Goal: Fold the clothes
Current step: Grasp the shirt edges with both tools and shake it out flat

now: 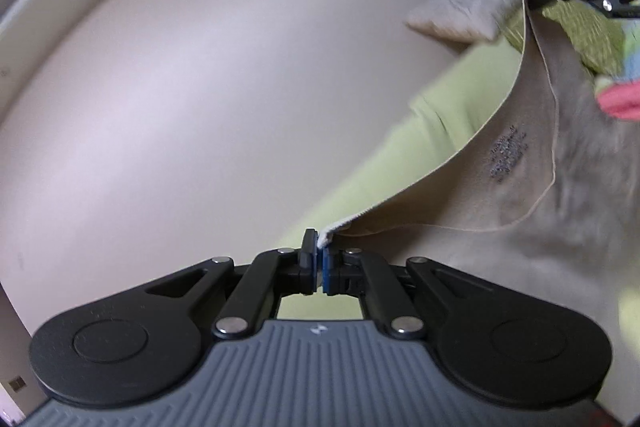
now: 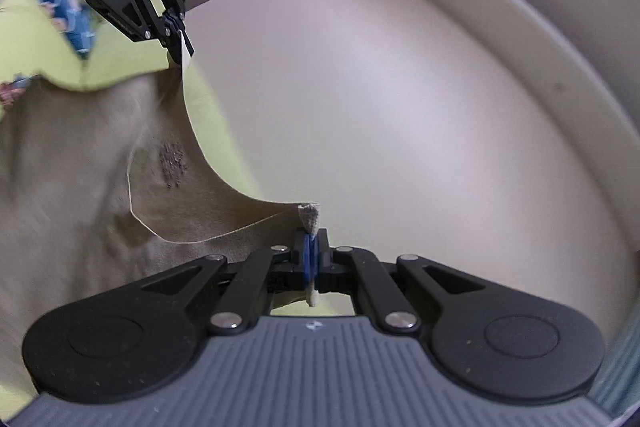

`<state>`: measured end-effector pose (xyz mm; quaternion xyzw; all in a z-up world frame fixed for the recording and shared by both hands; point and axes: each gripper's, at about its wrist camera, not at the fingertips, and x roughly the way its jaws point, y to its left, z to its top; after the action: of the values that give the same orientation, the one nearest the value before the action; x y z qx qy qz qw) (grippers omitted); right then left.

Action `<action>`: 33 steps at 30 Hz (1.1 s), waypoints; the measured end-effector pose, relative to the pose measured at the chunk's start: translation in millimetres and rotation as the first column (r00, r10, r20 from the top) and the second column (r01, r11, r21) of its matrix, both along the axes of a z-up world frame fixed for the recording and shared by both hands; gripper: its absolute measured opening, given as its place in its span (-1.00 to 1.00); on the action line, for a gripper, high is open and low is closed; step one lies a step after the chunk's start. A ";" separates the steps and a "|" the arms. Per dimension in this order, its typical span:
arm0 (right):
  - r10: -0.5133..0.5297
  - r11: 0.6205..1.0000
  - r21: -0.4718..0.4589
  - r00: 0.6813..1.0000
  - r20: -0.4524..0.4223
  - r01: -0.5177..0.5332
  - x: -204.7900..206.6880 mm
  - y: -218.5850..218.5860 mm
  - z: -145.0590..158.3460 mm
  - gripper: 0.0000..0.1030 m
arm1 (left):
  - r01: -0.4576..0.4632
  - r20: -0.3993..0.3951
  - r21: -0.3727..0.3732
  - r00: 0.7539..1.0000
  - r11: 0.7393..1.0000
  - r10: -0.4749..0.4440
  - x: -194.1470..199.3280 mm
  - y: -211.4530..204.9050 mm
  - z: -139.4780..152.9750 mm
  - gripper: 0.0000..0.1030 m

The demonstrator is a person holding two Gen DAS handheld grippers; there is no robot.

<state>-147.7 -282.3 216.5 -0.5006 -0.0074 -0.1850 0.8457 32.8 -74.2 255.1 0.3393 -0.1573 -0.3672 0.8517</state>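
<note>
Between the two grippers hangs a beige garment [image 1: 460, 195], neckline edge stretched from one pinch to the other, printed size label showing on the inside below the neck. Looks like a tee or undershirt; sleeves are not clear.

Left gripper [image 1: 320, 259]: jaws pressed together on one end of the neckline/shoulder, cloth tip poking out at 12 o'clock of the pads. In the right wrist view the same tool sits at 10 o'clock, clamped on the cloth.

Right gripper [image 2: 311, 259]: jaws pinching the other shoulder point, with a small tuft sticking up above the pads and a bit hanging below. In the left wrist view it shows at 1 o'clock, holding the far end of the edge.

The garment body drops away from the held edge and blurs at 3–4 o'clock in the left view and 8–9 o'clock in the right view. Behind it is a yellow-green cloth [image 1: 432, 131], plus a pile of other clothes [image 1: 592, 39] at 2 o'clock: olive knit, pink, light blue. Pale table [image 1: 220, 87] lies open ahead.

Progress: garment is lifted and spread by its top edge, with no crease or doubled layer visible. That fits a shake-out before laying flat, or carrying the top edge over for a fold; can't tell which. The pile looks unfolded, so I judge plenty remains.
</note>
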 end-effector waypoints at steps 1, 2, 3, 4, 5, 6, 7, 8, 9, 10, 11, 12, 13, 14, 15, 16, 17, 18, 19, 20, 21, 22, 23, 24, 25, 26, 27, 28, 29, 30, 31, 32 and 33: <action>-0.009 1.000 -0.003 1.000 0.022 0.009 -1.8 -3.3 11.0 -1.00 | -0.003 0.019 -0.012 1.000 1.000 0.003 -3.8 -2.8 12.3 -0.99; -0.014 1.000 -0.001 0.999 0.037 0.014 -2.2 -6.5 18.9 -1.00 | -0.003 0.028 -0.018 1.000 1.000 0.003 -3.4 -6.6 20.9 -1.00; -0.015 1.000 0.015 0.999 0.044 0.015 -0.7 -11.3 26.0 -1.00 | -0.002 0.037 -0.024 0.999 1.000 0.003 -2.8 -10.4 29.3 -0.99; -0.016 0.999 0.034 0.999 0.049 0.014 1.1 -16.4 33.2 -1.00 | -0.002 0.046 -0.030 0.999 1.000 0.003 -2.2 -14.1 37.7 -0.99; -0.017 0.999 0.049 0.999 0.046 0.015 6.7 -22.8 36.1 -1.00 | -0.002 0.050 -0.029 0.999 1.000 0.003 2.2 -20.1 41.2 -0.99; -0.018 0.998 0.064 0.999 0.042 0.016 12.9 -29.5 38.5 -1.00 | -0.002 0.053 -0.027 0.999 1.000 0.003 6.9 -26.3 44.5 -0.99; -0.022 0.997 0.068 0.999 0.031 0.020 22.3 -37.2 36.1 -1.00 | -0.001 0.045 -0.024 0.999 1.000 0.002 14.4 -33.3 45.1 -1.00; -0.026 0.997 0.071 0.999 0.020 0.024 32.2 -45.1 33.0 -1.00 | 0.001 0.031 -0.018 1.000 1.000 0.000 25.4 -40.7 41.3 -0.99; -0.030 0.996 0.080 1.000 -0.003 0.030 46.8 -56.9 24.5 -1.00 | -0.001 0.010 -0.006 1.000 1.000 0.001 37.7 -50.7 35.9 -0.99; -0.035 0.995 0.091 0.999 -0.027 0.037 62.1 -69.3 15.1 -1.00 | -0.003 -0.011 0.006 1.000 1.000 0.004 50.1 -60.8 30.5 -1.00; -0.039 0.994 0.101 0.998 -0.052 0.044 77.5 -81.7 5.8 -1.00 | -0.006 -0.039 0.023 0.999 1.000 0.007 65.8 -73.3 19.5 -0.99; -0.043 0.993 0.111 0.996 -0.076 0.051 92.8 -94.1 -3.6 -1.00 | -0.009 -0.066 0.041 0.998 0.999 0.012 81.7 -85.8 8.2 -0.99; -0.046 0.991 0.120 0.994 -0.101 0.058 108.1 -106.5 -12.9 -1.00 | -0.012 -0.098 0.058 0.995 0.998 0.017 100.0 -98.9 -2.3 -0.99; -0.054 0.988 0.138 0.989 -0.134 0.072 126.3 -122.6 -27.0 -1.00 | -0.009 -0.140 0.078 0.990 0.997 0.020 118.8 -116.2 -21.8 -0.99; -0.061 0.984 0.156 0.984 -0.169 0.088 144.9 -139.4 -41.9 -1.00 | -0.005 -0.182 0.098 0.983 0.995 0.023 137.5 -133.8 -41.8 -1.00; -0.074 0.980 0.167 0.976 -0.204 0.109 163.6 -156.7 -58.7 -1.00 | 0.000 -0.223 0.118 0.974 0.993 0.027 156.2 -151.4 -61.7 -0.99; -0.089 0.974 0.181 0.967 -0.241 0.135 183.7 -176.2 -78.4 -1.00 | 0.001 -0.262 0.142 0.964 0.990 0.037 176.8 -171.8 -85.2 -0.99; -0.105 0.966 0.201 0.953 -0.283 0.166 206.5 -199.6 -102.0 -1.00 | 0.005 -0.303 0.163 0.952 0.987 0.046 197.7 -193.3 -109.9 -1.00; -0.118 0.957 0.217 0.941 -0.317 0.193 224.2 -218.1 -120.5 -1.00 | 0.010 -0.342 0.185 0.938 0.983 0.055 217.3 -214.2 -133.8 -1.00; -0.130 0.945 0.239 0.925 -0.357 0.225 245.5 -241.2 -143.9 -1.00 | 0.016 -0.381 0.206 0.922 0.978 0.065 236.7 -235.1 -157.5 -1.00; -0.136 0.934 0.255 0.910 -0.392 0.250 262.8 -259.9 -163.5 -1.00 | 0.019 -0.408 0.226 0.910 0.974 0.077 253.6 -255.0 -180.1 -1.00; -0.143 0.927 0.259 0.893 -0.426 0.272 279.4 -276.7 -184.7 -1.00 | 0.023 -0.433 0.246 0.897 0.969 0.089 270.3 -274.7 -202.7 -1.00; -0.150 0.920 0.259 0.875 -0.460 0.294 296.1 -293.3 -206.4 -1.00 | 0.027 -0.450 0.266 0.887 0.964 0.099 284.0 -292.5 -222.8 -1.00; -0.153 0.917 0.255 0.860 -0.487 0.307 309.7 -306.0 -225.6 -1.00 | 0.026 -0.459 0.280 0.882 0.960 0.110 295.5 -308.3 -239.7 -1.00; -0.156 0.914 0.249 0.845 -0.512 0.320 322.9 -318.0 -244.5 -1.00 | 0.026 -0.467 0.294 0.876 0.955 0.120 307.0 -324.0 -256.3 -1.00; -0.159 0.912 0.245 0.835 -0.527 0.328 332.9 -327.0 -258.9 -1.00 | 0.026 -0.476 0.309 0.870 0.951 0.131 318.4 -339.8 -273.0 -1.00; -0.162 0.910 0.242 0.826 -0.539 0.336 344.0 -337.0 -271.8 -1.00 | 0.020 -0.476 0.319 0.868 0.947 0.142 324.6 -346.8 -281.0 -1.00; -0.163 0.907 0.247 0.824 -0.543 0.342 354.4 -344.3 -283.0 -1.00 | 0.014 -0.476 0.330 0.866 0.944 0.154 330.6 -353.4 -288.5 -1.00; -0.165 0.902 0.253 0.822 -0.545 0.349 364.7 -351.3 -294.0 -1.00 | 0.008 -0.476 0.340 0.864 0.940 0.165 336.6 -360.0 -296.1 -1.00; -0.166 0.898 0.259 0.820 -0.547 0.355 375.0 -358.2 -304.9 -1.00 | 0.002 -0.476 0.351 0.861 0.937 0.177 342.6 -366.5 -303.6 -1.00; -0.163 0.896 0.262 0.815 -0.556 0.358 384.8 -362.0 -307.8 -1.00 | -0.004 -0.476 0.361 0.859 0.933 0.188 348.5 -373.1 -311.2 -1.00; -0.159 0.894 0.265 0.809 -0.566 0.361 394.6 -365.3 -309.4 -1.00 | -0.010 -0.475 0.371 0.857 0.928 0.200 354.5 -379.6 -318.7 -1.00; -0.155 0.892 0.267 0.802 -0.576 0.364 404.3 -368.5 -311.1 -1.00 | -0.016 -0.475 0.382 0.854 0.924 0.211 360.5 -386.2 -326.2 -1.00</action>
<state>256.6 -650.8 -94.5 -0.3623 0.3355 -0.1505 0.8565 393.3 -460.4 -71.1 0.3912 0.1637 -0.4142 0.8054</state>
